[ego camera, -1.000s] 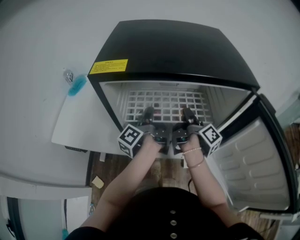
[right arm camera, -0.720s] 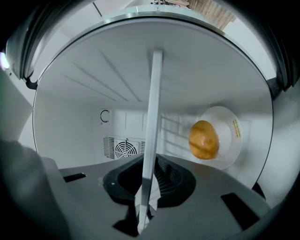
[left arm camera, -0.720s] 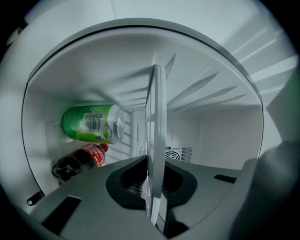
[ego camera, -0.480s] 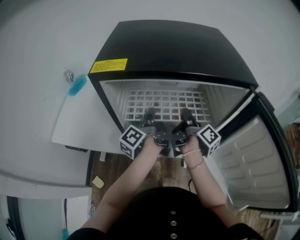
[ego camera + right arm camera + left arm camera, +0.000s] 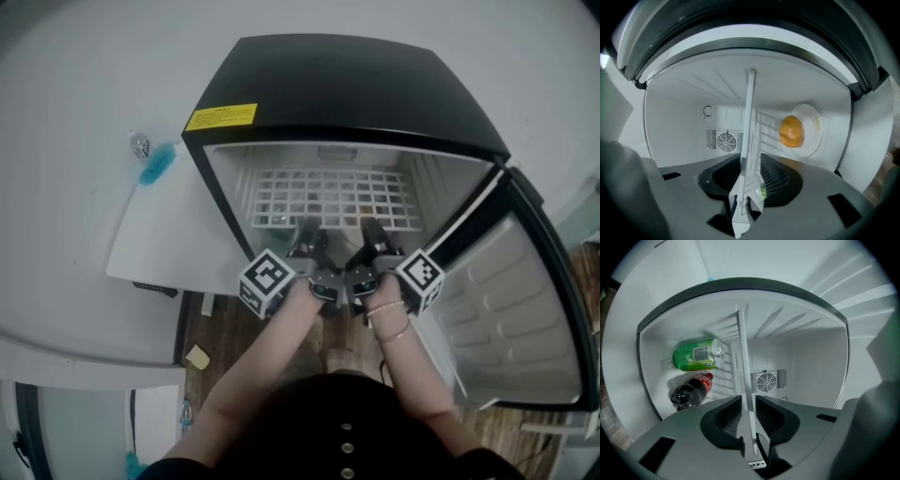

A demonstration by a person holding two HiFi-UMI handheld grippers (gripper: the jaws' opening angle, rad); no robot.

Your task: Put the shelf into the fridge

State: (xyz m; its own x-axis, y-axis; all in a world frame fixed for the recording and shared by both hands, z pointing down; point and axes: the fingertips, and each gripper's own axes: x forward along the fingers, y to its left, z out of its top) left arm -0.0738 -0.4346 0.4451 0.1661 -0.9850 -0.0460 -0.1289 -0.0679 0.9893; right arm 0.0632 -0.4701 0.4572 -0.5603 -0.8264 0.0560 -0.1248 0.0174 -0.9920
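On the left a small blue thing (image 5: pixel 155 167) lies on a smooth white surface (image 5: pixel 150 239); right of it stands the fridge (image 5: pixel 347 84), a glossy black box with a yellow label (image 5: pixel 220 116) on top and a plain white lining; its door (image 5: pixel 511 319) hangs open on the right, the inner face moulded in white ribs. The shelf (image 5: pixel 328 197) is a flat white wire grid of small squares with a thicker rim; it sits level inside the fridge, its near rim at the opening. The left gripper (image 5: pixel 749 401), grey with black ridged pads, is clamped on that near rim; beyond it a green bottle (image 5: pixel 696 355) and a dark cola bottle (image 5: pixel 691 391) lie on one side of the grid, and a round fan grille (image 5: pixel 768 380) shows in the far wall. The right gripper (image 5: pixel 751 161) has just been opening its jaws; they stand apart with the rim between them, pads off it; beyond, a yellow-orange fruit (image 5: pixel 791 131) rests on a white plate (image 5: pixel 811 136).
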